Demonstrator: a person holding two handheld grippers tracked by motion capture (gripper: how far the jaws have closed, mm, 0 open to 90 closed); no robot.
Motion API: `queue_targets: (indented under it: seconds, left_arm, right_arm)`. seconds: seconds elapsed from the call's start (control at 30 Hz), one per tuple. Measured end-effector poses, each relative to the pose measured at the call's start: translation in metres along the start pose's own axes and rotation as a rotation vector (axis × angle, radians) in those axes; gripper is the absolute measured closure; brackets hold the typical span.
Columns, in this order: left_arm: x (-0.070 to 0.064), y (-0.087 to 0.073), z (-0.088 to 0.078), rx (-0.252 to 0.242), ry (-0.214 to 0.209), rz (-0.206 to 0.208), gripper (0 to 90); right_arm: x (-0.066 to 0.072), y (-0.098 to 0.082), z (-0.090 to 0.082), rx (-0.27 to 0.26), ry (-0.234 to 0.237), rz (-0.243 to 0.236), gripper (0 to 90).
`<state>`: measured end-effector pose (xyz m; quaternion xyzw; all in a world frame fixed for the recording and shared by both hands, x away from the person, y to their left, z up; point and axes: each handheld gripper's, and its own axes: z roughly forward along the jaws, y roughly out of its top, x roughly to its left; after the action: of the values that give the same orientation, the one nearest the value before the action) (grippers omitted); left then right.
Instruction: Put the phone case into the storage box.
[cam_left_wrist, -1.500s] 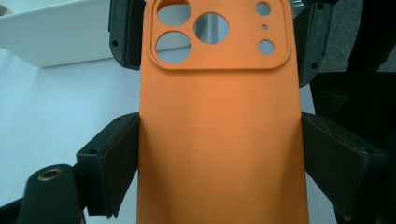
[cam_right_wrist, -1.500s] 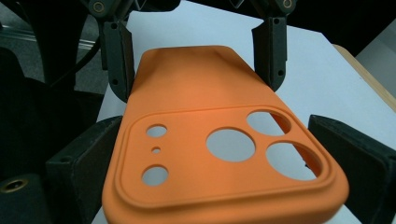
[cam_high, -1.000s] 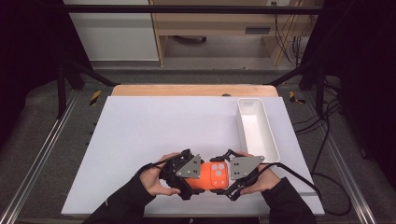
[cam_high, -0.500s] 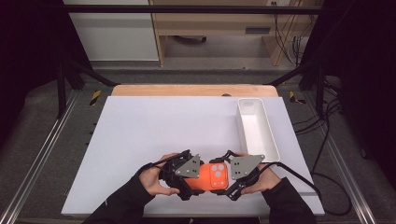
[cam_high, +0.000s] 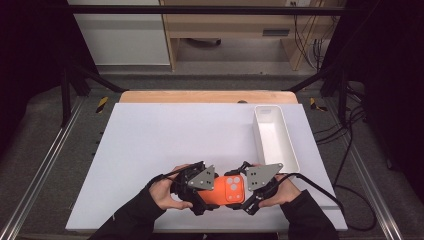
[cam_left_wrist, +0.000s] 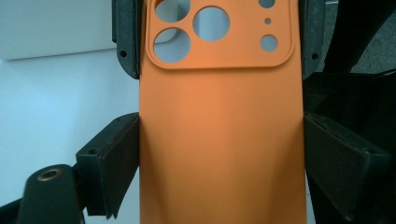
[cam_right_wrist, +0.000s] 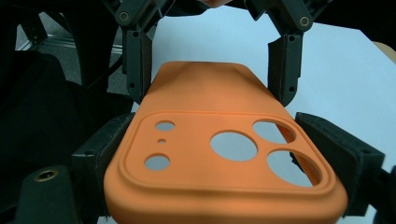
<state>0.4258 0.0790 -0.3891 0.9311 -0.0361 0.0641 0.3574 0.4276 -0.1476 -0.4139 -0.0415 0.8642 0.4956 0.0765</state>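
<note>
Soft orange silicone phone case with round camera cut-outs (cam_high: 226, 190) sits between both hands, low over the near edge of the white table top (cam_high: 165, 140). Left gripper (cam_high: 199, 184) pinches its plain end, pads on both long edges. Right gripper (cam_high: 252, 186) has just been closing; its jaws now clamp the camera end, case between them. Against the earlier frames, the hands and case have not shifted. Long white plastic tray (cam_high: 292, 150) lies at far right, well apart.

The phone case (cam_high: 227, 190) sits at the worktop's (cam_high: 165, 145) near edge, between both grippers; the tray (cam_high: 275, 137) lies behind, to the right.
</note>
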Motion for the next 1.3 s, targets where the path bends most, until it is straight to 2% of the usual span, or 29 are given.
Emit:
queue_targets:
  seconds: [0.17, 0.37, 0.67, 0.93, 1.3]
  left_arm:
    - [0.0, 0.0, 0.0, -0.004, 0.005, -0.004, 13.8]
    - [0.001, -0.001, -0.005, -0.03, 0.034, -0.027, 5.1]
    - [0.004, -0.007, -0.021, -0.089, 0.082, -0.099, 1.4]
    - [0.008, -0.02, -0.027, -0.108, 0.123, -0.173, 0.0]
    - [0.011, -0.036, -0.022, -0.095, 0.135, -0.226, 0.0]
  right_arm:
    - [-0.001, 0.0, 0.0, 0.006, 0.002, 0.007, 16.4]
    - [-0.003, 0.001, -0.003, 0.021, 0.005, 0.022, 16.4]
    - [-0.006, 0.005, -0.016, 0.055, -0.026, 0.031, 16.3]
    - [-0.01, 0.008, -0.027, 0.11, -0.036, 0.042, 16.2]
    - [-0.018, 0.019, -0.046, 0.204, -0.051, 0.037, 16.2]
